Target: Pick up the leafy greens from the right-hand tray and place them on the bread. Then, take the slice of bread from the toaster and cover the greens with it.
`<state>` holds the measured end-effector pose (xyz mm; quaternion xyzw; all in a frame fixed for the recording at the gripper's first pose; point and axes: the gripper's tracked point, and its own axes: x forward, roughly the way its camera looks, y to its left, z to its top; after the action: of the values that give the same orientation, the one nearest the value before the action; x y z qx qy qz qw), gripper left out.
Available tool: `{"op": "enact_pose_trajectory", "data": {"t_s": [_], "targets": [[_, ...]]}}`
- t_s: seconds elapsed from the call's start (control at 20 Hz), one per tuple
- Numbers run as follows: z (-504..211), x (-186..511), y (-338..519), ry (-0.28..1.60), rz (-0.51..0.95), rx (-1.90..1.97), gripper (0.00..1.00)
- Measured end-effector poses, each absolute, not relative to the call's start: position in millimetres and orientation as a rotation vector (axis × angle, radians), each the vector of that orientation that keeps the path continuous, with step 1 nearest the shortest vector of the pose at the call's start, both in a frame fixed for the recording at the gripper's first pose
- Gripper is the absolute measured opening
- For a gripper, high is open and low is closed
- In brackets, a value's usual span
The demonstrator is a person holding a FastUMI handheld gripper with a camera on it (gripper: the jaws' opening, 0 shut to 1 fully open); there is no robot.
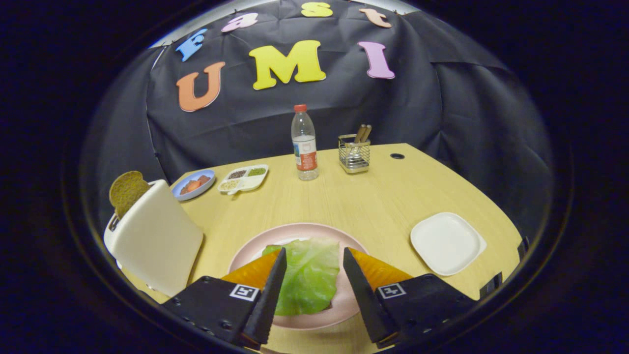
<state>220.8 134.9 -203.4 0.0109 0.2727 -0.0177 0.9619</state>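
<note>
Between the open tool's (314,255) fingers lie greens (305,278).

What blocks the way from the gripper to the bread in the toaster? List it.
Nothing visible does. The gripper hangs open over the leafy greens on the pink plate; the bread slice sticks up from the toaster, bare table between.

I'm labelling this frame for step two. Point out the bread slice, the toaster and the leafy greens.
bread slice (127,191): gripper view, its exposed top.
toaster (157,241): gripper view, its broad side.
leafy greens (309,275): gripper view, leaf middle.
</note>
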Motion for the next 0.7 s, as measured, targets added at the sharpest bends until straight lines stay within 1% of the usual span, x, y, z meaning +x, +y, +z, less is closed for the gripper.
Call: {"op": "enact_pose_trajectory", "data": {"t_s": [0.1,0.2,0.55,0.7], "targets": [[-188.6,208.2,141.8,0.527,-0.024,0.005,0.83],[-165.6,197.5,148.3,0.492,-0.018,-0.026,0.90],[-85.4,169.4,184.4,0.366,0.036,-0.065,0.94],[-66.3,159.7,213.4,0.354,0.090,-0.058,0.94]]}}
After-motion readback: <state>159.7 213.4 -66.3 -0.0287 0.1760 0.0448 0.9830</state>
